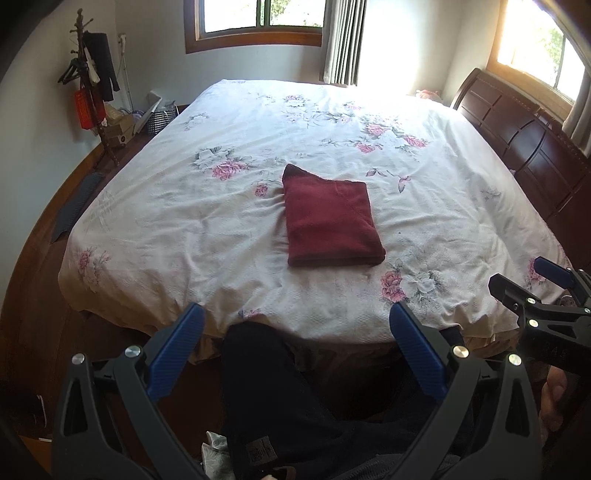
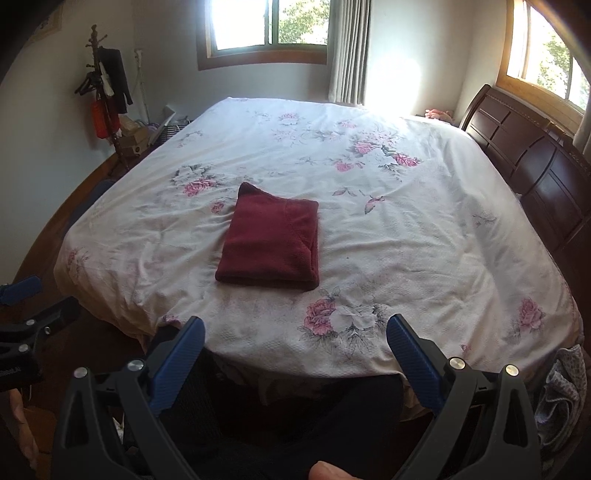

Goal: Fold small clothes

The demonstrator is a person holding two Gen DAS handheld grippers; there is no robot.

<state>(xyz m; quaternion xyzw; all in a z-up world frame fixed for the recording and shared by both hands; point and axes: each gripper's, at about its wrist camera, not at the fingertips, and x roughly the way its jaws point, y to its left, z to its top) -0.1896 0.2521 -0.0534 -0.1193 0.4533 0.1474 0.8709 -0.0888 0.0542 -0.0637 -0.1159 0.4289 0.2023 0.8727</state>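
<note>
**Folded garment on bed: risks and surroundings**

The dark red garment [image 1: 330, 218] lies as a compact folded rectangle near the middle of the bed, closer to the near edge than to the far one. One corner flap protrudes at its far left corner. The left gripper [image 1: 295, 325] and the right gripper [image 2: 295, 336] are both spread wide and hold nothing. Both hover off the near edge of the bed, well apart from the garment.

Risks, as judged from this state:
- The protruding flap suggests the fold is not square. A one-sided pinch there is likely to drag the top layer and open the stack.
- The bedspread [image 1: 177, 221] is soft and wrinkled. A low approach may catch the cover along with the garment.
- Thick, plush fabric tends to spring back, so a loose fold may relax.

Surface and room: the floral bedspread covers the whole bed. A dark wooden headboard [image 1: 524, 147] runs along the right edge. A coat stand [image 1: 88, 85] occupies the far left corner of the room. Bright windows [image 1: 258, 14] wash out the far edge.
</note>
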